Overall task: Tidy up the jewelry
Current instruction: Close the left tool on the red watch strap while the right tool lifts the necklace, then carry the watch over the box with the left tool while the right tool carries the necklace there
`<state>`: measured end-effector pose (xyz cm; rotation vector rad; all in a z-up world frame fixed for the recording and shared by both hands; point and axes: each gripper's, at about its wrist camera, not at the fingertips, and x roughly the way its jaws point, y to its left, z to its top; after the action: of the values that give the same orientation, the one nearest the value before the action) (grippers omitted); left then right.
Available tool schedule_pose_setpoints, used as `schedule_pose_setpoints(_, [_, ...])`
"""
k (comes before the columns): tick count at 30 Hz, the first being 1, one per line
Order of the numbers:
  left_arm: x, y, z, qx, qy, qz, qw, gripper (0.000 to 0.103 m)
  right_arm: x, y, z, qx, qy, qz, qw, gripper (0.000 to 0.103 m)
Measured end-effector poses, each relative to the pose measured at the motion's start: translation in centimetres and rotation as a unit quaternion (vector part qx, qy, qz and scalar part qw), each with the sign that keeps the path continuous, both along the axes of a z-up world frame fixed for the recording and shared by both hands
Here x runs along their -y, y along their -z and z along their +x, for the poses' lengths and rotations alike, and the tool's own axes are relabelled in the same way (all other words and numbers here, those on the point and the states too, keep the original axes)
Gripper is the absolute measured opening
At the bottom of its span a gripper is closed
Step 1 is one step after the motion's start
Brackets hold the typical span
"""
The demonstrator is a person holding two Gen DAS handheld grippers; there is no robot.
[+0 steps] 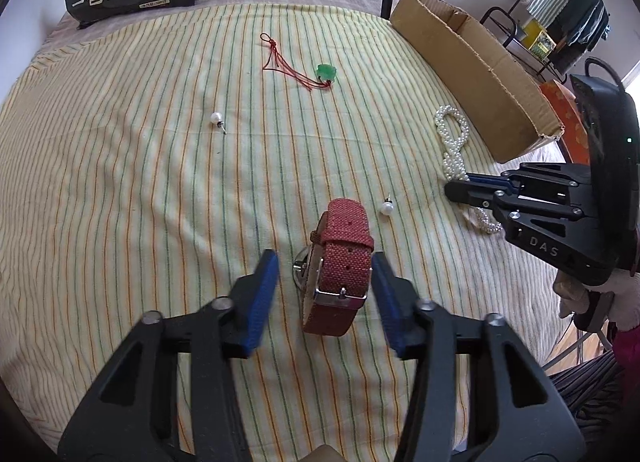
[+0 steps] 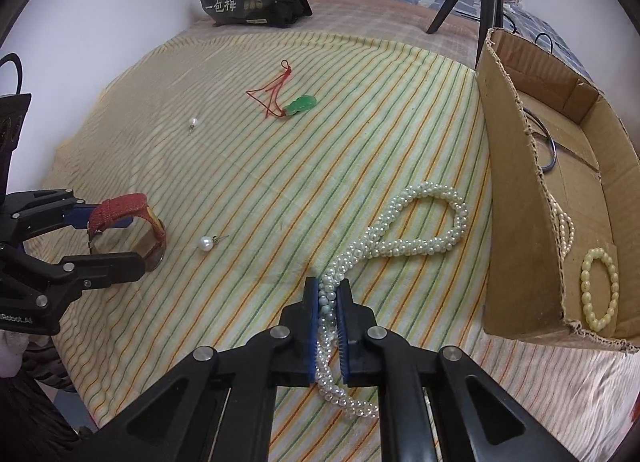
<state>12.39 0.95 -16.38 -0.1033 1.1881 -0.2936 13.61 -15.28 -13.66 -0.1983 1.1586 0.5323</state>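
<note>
Pearl necklace (image 2: 416, 230) lay on the striped sheet (image 2: 240, 166) just left of the box (image 2: 516, 222), its near end pinched in the right gripper (image 2: 327, 302), pads clamped on the beads. Watch (image 1: 340, 262) stood between the left gripper's (image 1: 326, 282) pads, jaws apart and no contact visible. Step in hand, likely: pick up necklace, then watch. Next move calls for lifting the strand clear over the box wall. Earrings (image 1: 216, 118) and pendant (image 1: 326, 72) lay loose farther off.

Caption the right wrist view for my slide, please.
Right tongs clamped on pearl necklace on striped cloth, beside cardboard box.
</note>
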Motion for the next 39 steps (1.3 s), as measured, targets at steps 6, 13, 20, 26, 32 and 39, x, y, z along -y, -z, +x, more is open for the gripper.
schedule_pose_setpoints(6, [-0.5, -0.3, -0.1, 0.007, 0.0, -0.016, 0.9998, 0.018, 0.3, -1.1, -0.2, 0.008, 0.005, 0.011, 1.0, 0.005])
schedule_pose_setpoints(13, [-0.5, -1.9, -0.2, 0.032, 0.002, -0.028, 0.9991, 0.018, 0.9, -3.2, -0.1, 0.029, 0.018, 0.027, 0.999, 0.005])
schedule_pose_setpoints(20, [-0.1, -4.0, 0.0, 0.062, -0.001, -0.035, 0.9975, 0.018, 1.6, -6.7, -0.5, 0.066, 0.03, 0.05, 0.996, 0.005])
schedule_pose_setpoints(26, [0.4, -5.9, 0.2, 0.085, -0.004, -0.044, 0.9954, 0.018, 2.3, -10.0, -0.7, 0.103, 0.044, 0.078, 0.991, 0.005])
schedule_pose_setpoints(32, [1.8, -7.8, 0.7, 0.107, 0.002, -0.053, 0.9929, 0.018, 3.3, -12.5, -0.5, 0.133, 0.057, 0.096, 0.985, 0.005])
schedule_pose_setpoints(39, [4.8, -9.7, 1.4, 0.124, 0.019, -0.065, 0.9899, 0.018, 5.5, -14.9, 0.2, 0.164, 0.079, 0.099, 0.978, 0.005])
